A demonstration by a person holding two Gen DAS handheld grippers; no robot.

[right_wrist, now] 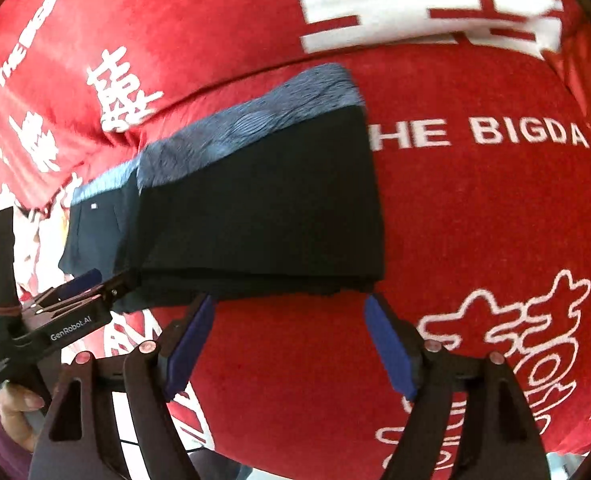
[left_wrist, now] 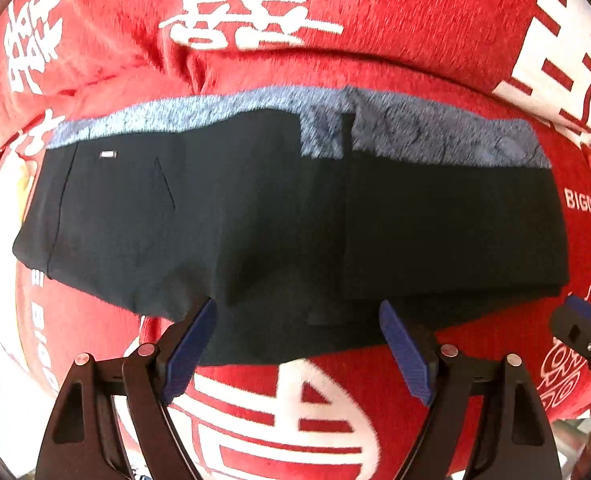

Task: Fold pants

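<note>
The black pants [left_wrist: 279, 216] lie folded on the red cloth, with a grey-blue lining strip [left_wrist: 415, 136] along the far edge. My left gripper [left_wrist: 297, 314] is open at the near edge of the pants, holding nothing. In the right wrist view the pants [right_wrist: 255, 208] are a thick folded stack. My right gripper [right_wrist: 289, 308] is open just below the stack's near edge, empty. The left gripper [right_wrist: 81, 286] shows at the left of that view, by the pants' near left corner. The right gripper's tip [left_wrist: 583, 320] shows at the right of the left wrist view.
A red cloth with white characters and "THE BIGDA" lettering [right_wrist: 495, 132] covers the whole surface under the pants. A person's hand [right_wrist: 15, 404] holds the left gripper's handle. The cloth is wrinkled at the far left [left_wrist: 143, 68].
</note>
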